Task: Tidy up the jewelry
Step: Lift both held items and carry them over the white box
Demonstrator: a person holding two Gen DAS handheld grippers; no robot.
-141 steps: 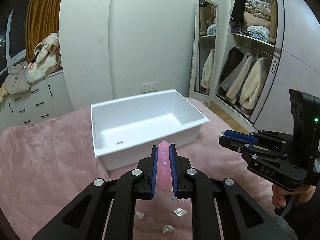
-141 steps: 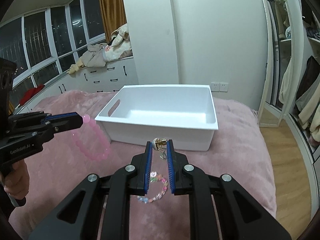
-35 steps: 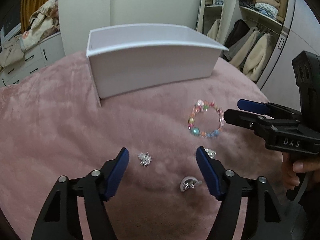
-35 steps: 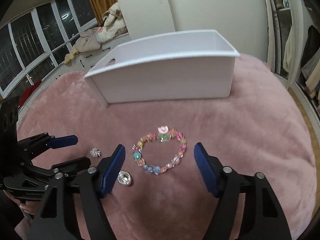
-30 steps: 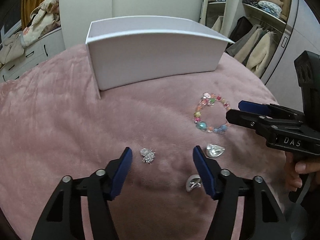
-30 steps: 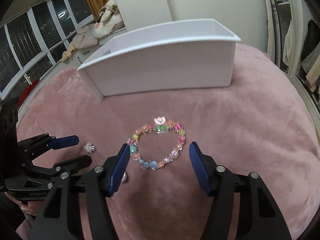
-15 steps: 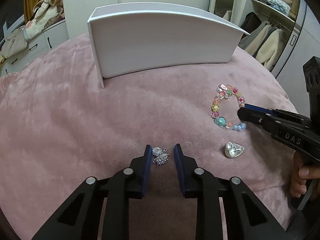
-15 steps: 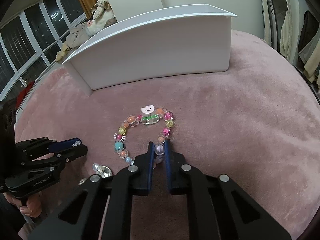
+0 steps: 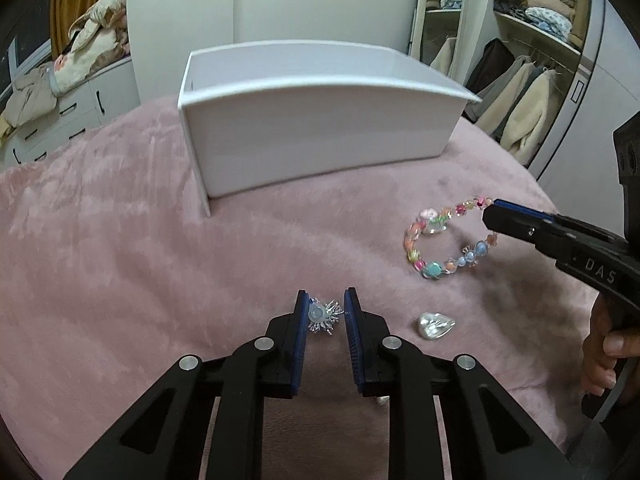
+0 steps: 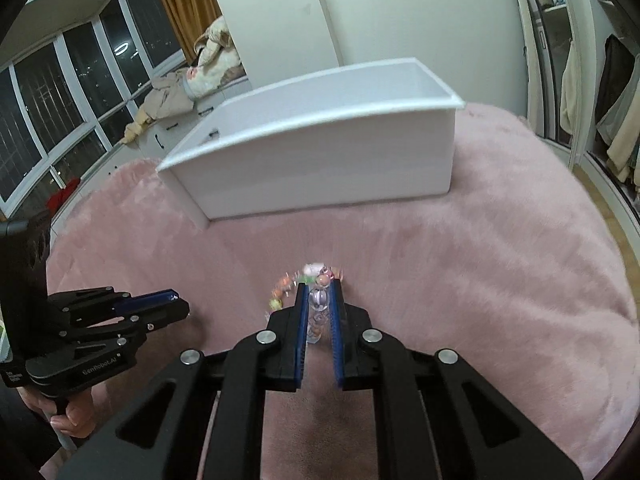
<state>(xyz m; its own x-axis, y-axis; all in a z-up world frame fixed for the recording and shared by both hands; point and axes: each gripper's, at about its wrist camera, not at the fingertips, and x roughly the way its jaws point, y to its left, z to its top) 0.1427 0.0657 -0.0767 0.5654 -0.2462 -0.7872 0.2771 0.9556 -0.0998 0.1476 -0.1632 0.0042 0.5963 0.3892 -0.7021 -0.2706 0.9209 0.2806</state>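
Mid-task: L gripper (image 9: 325, 312) clamped on silver brooch (image 9: 323, 315), R gripper (image 10: 319, 300) pinching bead bracelet (image 9: 444, 240), heart charm (image 9: 434, 325) left, white bin (image 9: 320, 136) contents unseen.

The pink blanket (image 9: 120, 264) carries one white box (image 9: 316, 140), one beaded bracelet (image 9: 430, 246), one spiky silver brooch (image 9: 324, 316) and one heart-shaped silver piece (image 9: 434, 325), with two grippers over them.
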